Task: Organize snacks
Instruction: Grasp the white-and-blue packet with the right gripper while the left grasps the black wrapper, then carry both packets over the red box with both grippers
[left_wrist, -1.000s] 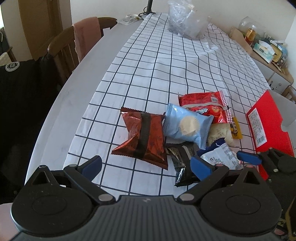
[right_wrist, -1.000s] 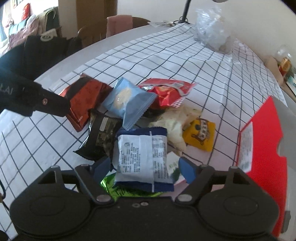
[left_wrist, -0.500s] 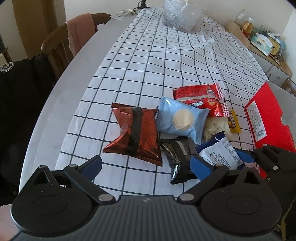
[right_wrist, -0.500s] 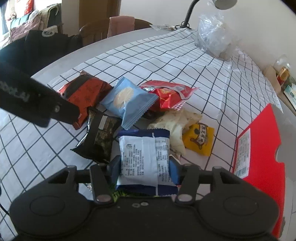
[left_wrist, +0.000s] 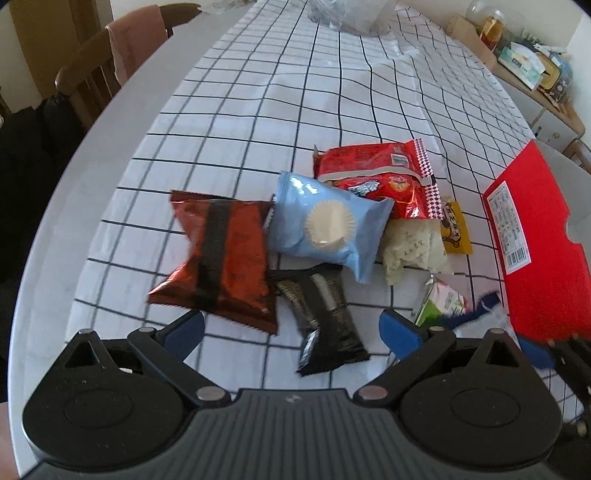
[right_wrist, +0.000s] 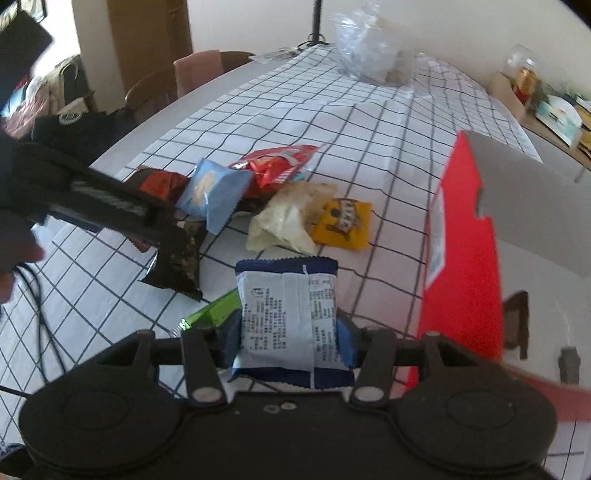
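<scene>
Right wrist view, bottom centre: right gripper (right_wrist: 289, 334) clenched on one blue-and-white foil snack packet (right_wrist: 288, 317); left gripper (left_wrist: 291, 326) spread, empty.

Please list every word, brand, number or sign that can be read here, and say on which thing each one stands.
No text can be read for certain.
White and blue packet in the right gripper: small print, blurred.
Red box: white label with barcode, too small.
Yellow packet: dark characters, blurred.
Red snack bag: logo, not legible.
</scene>
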